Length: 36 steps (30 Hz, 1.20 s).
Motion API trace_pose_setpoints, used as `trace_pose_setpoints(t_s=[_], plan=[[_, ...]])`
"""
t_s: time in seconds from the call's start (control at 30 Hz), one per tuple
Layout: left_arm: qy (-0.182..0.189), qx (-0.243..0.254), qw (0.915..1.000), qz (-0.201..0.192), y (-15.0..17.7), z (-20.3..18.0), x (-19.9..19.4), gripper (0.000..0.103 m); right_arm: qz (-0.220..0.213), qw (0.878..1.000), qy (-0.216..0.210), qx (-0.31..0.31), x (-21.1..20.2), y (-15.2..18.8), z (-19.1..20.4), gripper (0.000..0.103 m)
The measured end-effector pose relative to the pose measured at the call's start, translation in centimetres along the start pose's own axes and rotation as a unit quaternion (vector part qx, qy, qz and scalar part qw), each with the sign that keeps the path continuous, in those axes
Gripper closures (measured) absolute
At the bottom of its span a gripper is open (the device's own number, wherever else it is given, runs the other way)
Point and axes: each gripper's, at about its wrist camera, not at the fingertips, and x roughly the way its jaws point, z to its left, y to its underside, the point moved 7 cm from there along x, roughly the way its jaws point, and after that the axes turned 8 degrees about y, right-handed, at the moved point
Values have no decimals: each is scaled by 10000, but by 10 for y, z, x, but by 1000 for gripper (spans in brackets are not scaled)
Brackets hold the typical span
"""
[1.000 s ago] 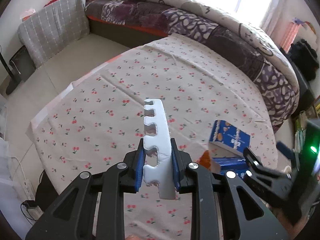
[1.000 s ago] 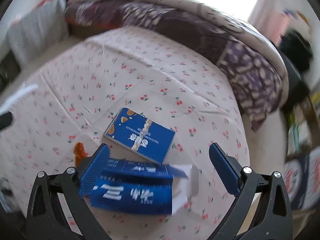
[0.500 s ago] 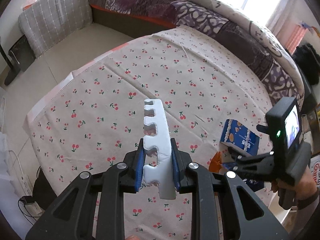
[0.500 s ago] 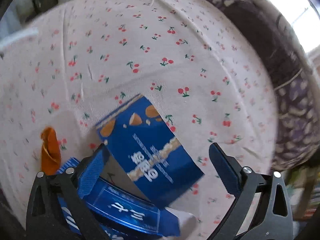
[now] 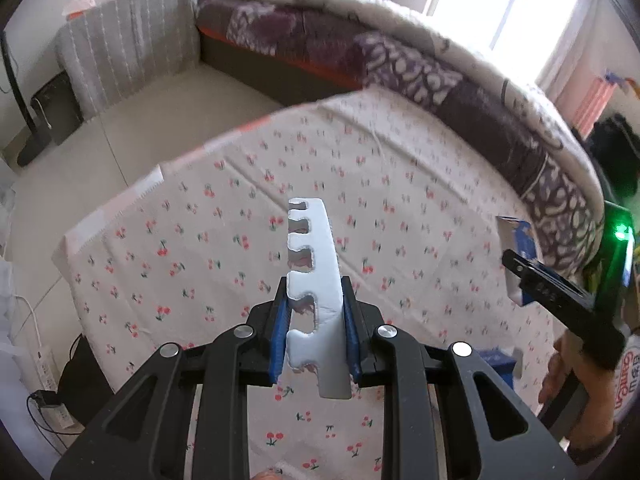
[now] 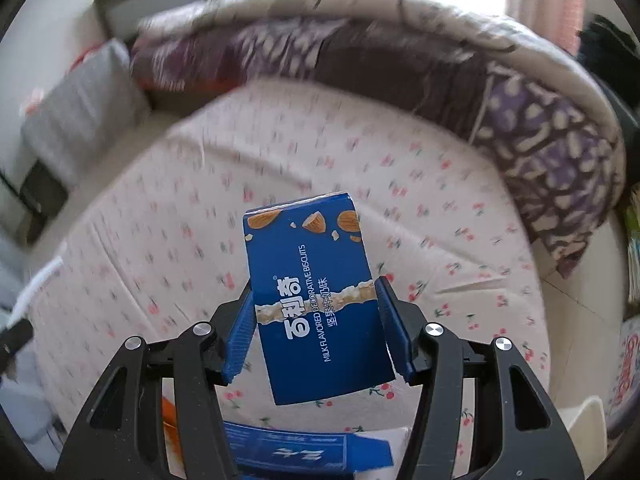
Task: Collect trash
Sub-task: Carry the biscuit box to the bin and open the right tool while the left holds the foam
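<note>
My left gripper (image 5: 316, 308) is shut on a white notched foam piece (image 5: 314, 264) and holds it upright above the cherry-print cloth (image 5: 240, 248). My right gripper (image 6: 316, 316) is shut on a blue biscuit box (image 6: 316, 300), lifted off the cloth; it also shows at the right edge of the left wrist view (image 5: 520, 240). A second blue box (image 6: 304, 452) lies on the cloth below the right gripper. An orange wrapper (image 6: 170, 416) lies at the lower left beside it.
A bed with a purple patterned quilt (image 5: 400, 64) runs along the far side. A grey cushion (image 5: 128, 52) leans at the back left. A power strip and cables (image 5: 44, 368) lie on the floor at left. A bright window (image 5: 500, 4) is behind.
My right gripper has closed on the blue biscuit box and lifted it off the cloth. The left gripper has kept its hold on the foam piece and tilted slightly upward.
</note>
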Motion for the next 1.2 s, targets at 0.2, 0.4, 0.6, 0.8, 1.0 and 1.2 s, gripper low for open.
trace_pose_setpoints(t_s=[0.2, 0.4, 0.6, 0.8, 1.0, 1.2], plan=[[53, -99, 9987, -490, -13, -4, -23, 79, -480, 9973, 208, 518, -41, -6, -11, 49], [78, -122, 9975, -697, -16, -8, -34, 79, -823, 9920, 464, 840, -78, 7, -21, 49], [57, 3, 9973, -736, -10, -18, -34, 79, -998, 9871, 454, 1169, -100, 29, -38, 49], [81, 188, 9970, -740, -2, -36, -32, 79, -1135, 9840, 495, 1282, -107, 42, -54, 49], [208, 420, 9959, -777, 4, -66, -32, 79, -1146, 9829, 541, 1339, -113, 47, -72, 49], [356, 663, 9945, -726, 11, -97, -27, 79, -1144, 9804, 657, 1461, -120, 52, -97, 49]])
